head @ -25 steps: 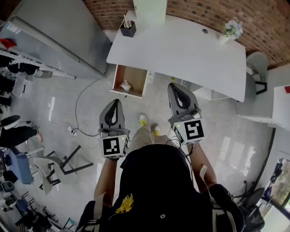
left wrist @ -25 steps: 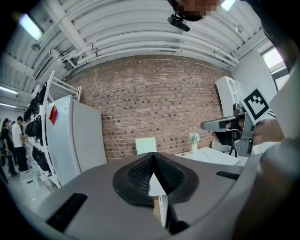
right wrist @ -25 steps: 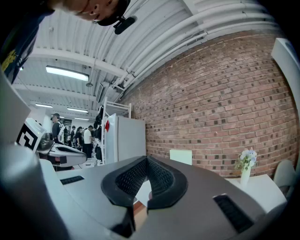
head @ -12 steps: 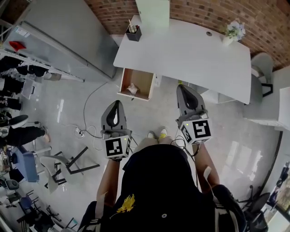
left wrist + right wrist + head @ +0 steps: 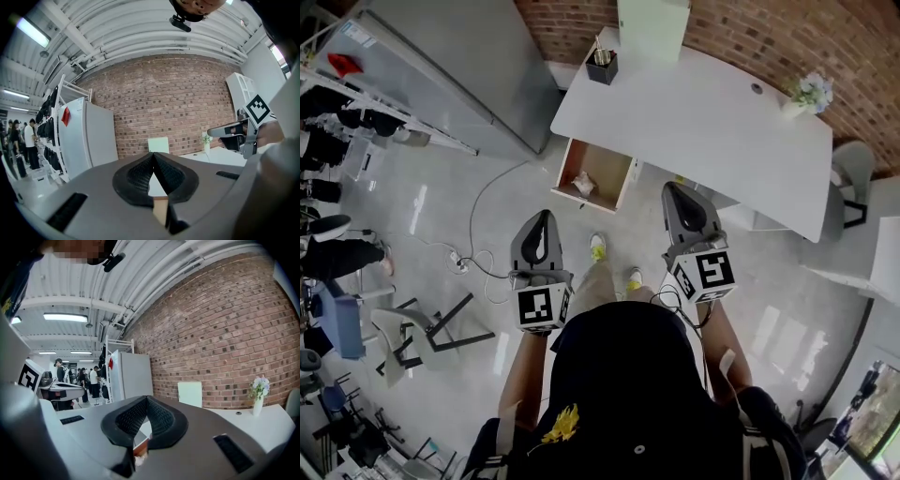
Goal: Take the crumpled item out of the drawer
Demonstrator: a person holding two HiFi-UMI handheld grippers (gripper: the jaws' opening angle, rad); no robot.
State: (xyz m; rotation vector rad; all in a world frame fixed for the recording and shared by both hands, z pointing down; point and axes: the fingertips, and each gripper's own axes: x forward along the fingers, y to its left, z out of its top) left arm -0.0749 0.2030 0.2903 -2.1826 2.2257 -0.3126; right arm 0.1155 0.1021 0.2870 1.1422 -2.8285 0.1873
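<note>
1. Holding left tool (image 5: 540, 217) and right tool (image 5: 674, 190) out in front of the body, both pinched fully together with nothing between the pads.
2. Approaching, by the look of it: open wooden drawer (image 5: 607, 167) well ahead, crumpled paper (image 5: 584, 185) lying inside near its front edge.
3. Next, likely: stepping closer, spreading one tool, reaching down beneath the white desk (image 5: 703, 122).

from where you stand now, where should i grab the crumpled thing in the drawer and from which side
Probably pinch the crumpled item across its bunched top, coming straight down: the drawer is open-topped and its walls block a sideways approach. It lies near the drawer's outer end, clear of the table.
</note>
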